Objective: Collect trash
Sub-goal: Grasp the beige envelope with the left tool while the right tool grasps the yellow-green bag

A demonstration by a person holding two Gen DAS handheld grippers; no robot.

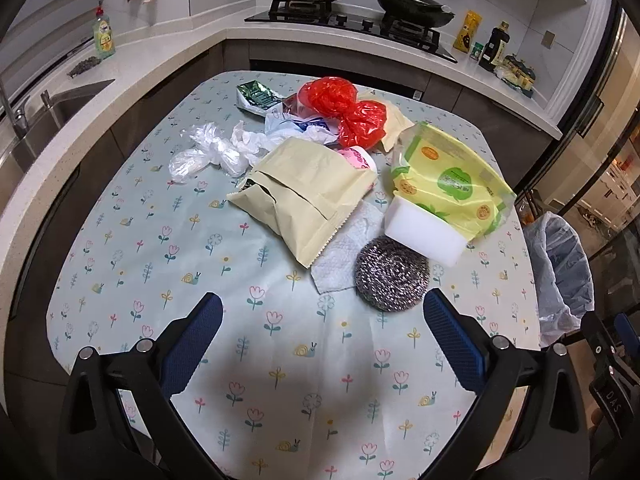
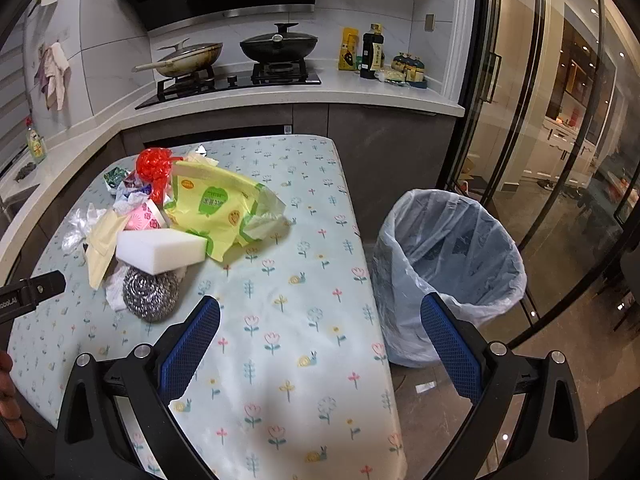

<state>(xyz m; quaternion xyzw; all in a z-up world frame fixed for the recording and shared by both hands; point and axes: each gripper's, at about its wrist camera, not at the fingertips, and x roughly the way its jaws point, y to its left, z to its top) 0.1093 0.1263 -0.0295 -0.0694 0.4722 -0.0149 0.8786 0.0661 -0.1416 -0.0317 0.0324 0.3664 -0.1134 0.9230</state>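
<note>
From the left wrist view, the left gripper (image 1: 322, 332) hangs over bare floral cloth on the counter (image 1: 160, 264), its jaws spread wide and holding nothing. The trash pile lies straight ahead and a little right of centre. Nearest is the steel scourer (image 1: 392, 274), just off the tip of the right-hand jaw, with the white sponge block (image 1: 426, 232) touching it behind and a paper towel (image 1: 344, 256) under its edge. The tan paper bag (image 1: 308, 196) stretches its long axis from far left to near right. Only a sliver of the lined bin (image 1: 560, 276) shows past the counter's right edge.

From the right wrist view, the right gripper (image 2: 320, 336) is likewise spread and empty, aimed at the counter's right edge. The pile sits off to its left, the scourer (image 2: 150, 292) left of the left-hand jaw. Here the bin (image 2: 448, 276) stands open on the floor just beside the counter, which the other view barely shows. I judge the left gripper better lined up with the scourer, the right closer to the bin.
</note>
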